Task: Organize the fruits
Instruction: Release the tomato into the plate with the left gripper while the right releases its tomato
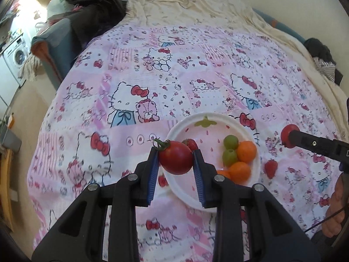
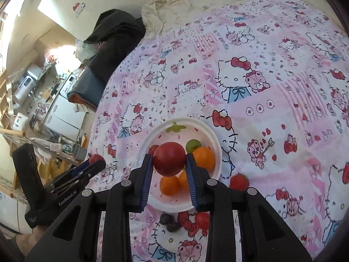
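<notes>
My left gripper (image 1: 175, 156) is shut on a red tomato (image 1: 175, 160) with a green stem, held above the left side of a white plate (image 1: 189, 126). The plate holds small oranges (image 1: 246, 151), green grapes (image 1: 230, 142) and a strawberry (image 1: 192, 144). My right gripper (image 2: 169, 160) is shut on a red plum-like fruit (image 2: 169, 159) above the same plate (image 2: 209, 135). It shows in the left wrist view (image 1: 287, 135) with its red fruit. The left gripper shows at the left of the right wrist view (image 2: 96, 160). A strawberry (image 1: 271, 167) lies on the bedspread right of the plate.
The plate lies on a pink Hello Kitty bedspread (image 1: 152, 83). Two dark fruits (image 2: 169, 222) and a red one (image 2: 201, 219) lie near the plate's front edge. A dark chair with clothes (image 1: 91, 11) stands at the bed's far left. A washing machine (image 1: 15, 59) stands beyond.
</notes>
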Available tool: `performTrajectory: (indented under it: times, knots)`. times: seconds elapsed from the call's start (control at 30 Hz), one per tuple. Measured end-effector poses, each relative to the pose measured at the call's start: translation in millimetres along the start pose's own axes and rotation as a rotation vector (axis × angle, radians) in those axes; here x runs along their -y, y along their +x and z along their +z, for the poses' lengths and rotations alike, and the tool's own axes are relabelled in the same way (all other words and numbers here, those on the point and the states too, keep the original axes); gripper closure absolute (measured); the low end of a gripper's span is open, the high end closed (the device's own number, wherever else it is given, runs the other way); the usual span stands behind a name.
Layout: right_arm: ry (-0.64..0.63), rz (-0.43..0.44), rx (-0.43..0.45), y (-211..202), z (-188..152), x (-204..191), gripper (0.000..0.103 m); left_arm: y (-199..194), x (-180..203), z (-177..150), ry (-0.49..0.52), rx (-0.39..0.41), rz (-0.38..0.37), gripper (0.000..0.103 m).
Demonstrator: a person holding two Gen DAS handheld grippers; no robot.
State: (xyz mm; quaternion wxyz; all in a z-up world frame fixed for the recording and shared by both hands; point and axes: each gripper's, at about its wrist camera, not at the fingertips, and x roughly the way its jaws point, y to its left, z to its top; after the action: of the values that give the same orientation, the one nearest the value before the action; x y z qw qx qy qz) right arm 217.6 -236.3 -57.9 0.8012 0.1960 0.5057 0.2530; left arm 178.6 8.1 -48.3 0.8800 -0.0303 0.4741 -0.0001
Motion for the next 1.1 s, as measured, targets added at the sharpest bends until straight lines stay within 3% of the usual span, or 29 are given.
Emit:
performTrajectory:
  times: [0.37, 0.5, 0.97, 1.1]
  knots:
    - [-0.032, -0.041, -0.117, 68.1, 15.5, 3.2, 0.071, 60.8, 12.9, 1.8, 0.088, -0.105, -0.012, 0.076]
    - [-0.050, -0.071, -0.173, 90.7, 11.2, 5.6, 0.071, 74.9, 12.5, -1.2, 0.077, -0.146, -0.012, 0.076]
    - [0.004, -0.040, -0.190, 94.9, 9.6, 15.0, 0.069, 86.0, 14.6, -4.4, 0.057, -0.184, -0.026, 0.075]
    - [0.010, -0.025, -0.191, 94.6, 9.3, 14.6, 0.069, 82.9, 13.1, -4.2, 0.050, -0.173, -0.025, 0.052]
